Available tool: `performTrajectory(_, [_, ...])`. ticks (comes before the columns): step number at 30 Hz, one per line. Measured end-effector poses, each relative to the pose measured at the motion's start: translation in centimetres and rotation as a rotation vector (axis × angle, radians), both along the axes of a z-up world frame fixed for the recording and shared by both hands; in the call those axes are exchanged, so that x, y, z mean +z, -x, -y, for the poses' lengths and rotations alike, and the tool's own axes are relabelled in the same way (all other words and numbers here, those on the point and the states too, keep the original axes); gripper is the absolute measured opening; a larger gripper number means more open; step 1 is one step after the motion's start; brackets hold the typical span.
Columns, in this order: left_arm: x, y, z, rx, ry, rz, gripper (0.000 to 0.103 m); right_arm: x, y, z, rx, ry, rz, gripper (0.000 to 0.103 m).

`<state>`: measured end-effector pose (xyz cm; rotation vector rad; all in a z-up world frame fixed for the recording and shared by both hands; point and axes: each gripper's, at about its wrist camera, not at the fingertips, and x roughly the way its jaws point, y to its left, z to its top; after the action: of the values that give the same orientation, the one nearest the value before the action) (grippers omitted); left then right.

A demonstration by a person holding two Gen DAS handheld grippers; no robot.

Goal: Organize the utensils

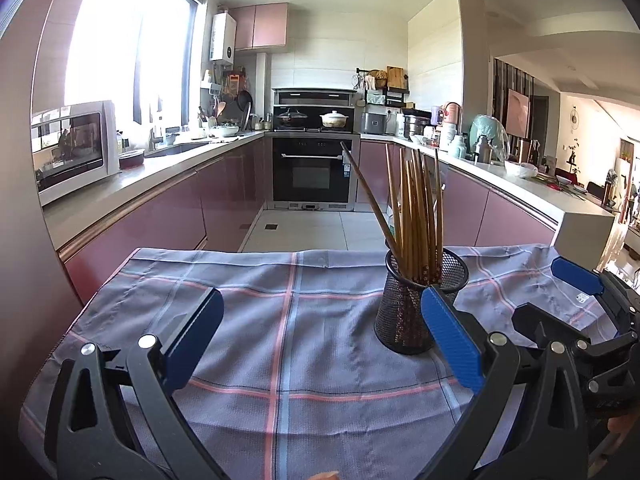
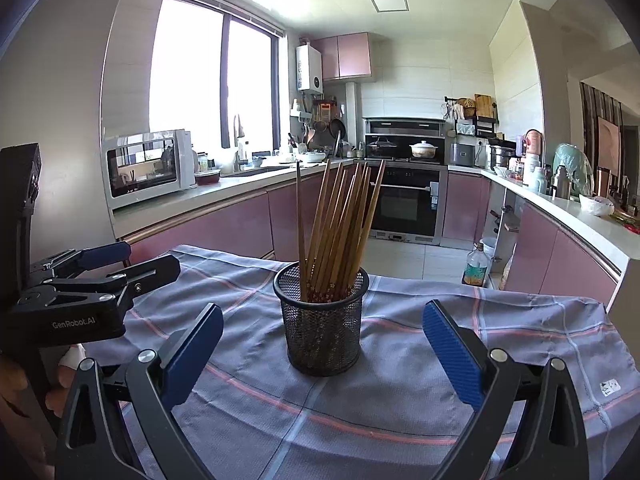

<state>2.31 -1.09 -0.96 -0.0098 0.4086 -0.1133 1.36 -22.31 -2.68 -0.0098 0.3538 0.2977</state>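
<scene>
On one checked cloth point(image 2: 400, 412), one mesh cup point(image 2: 322, 320) of chopsticks point(image 2: 340, 224), uncountable, two grippers point(image 1: 322, 340) point(image 2: 322, 344) spread, empty

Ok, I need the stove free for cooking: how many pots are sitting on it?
2: a black lidded pan on the left and a white lidded pot to its right. Nothing seems hidden behind them.

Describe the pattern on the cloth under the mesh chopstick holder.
The cloth is grey-blue with a check of pink and pale blue lines, clearest in the right wrist view.
</scene>
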Motion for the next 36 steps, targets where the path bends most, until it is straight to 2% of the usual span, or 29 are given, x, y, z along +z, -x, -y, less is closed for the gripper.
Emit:
performTrajectory(22, [1.7, 3.6, -0.1, 0.035, -0.004, 0.114, 0.097, 1.1, 2.3, 0.6, -0.038, -0.061, 0.083, 0.096])
performTrajectory(36, [2.0, 4.0, 0.1, 0.045, -0.014, 0.128, 0.097, 1.2, 2.5, 0.7, -0.051, -0.075, 0.102, 0.096])
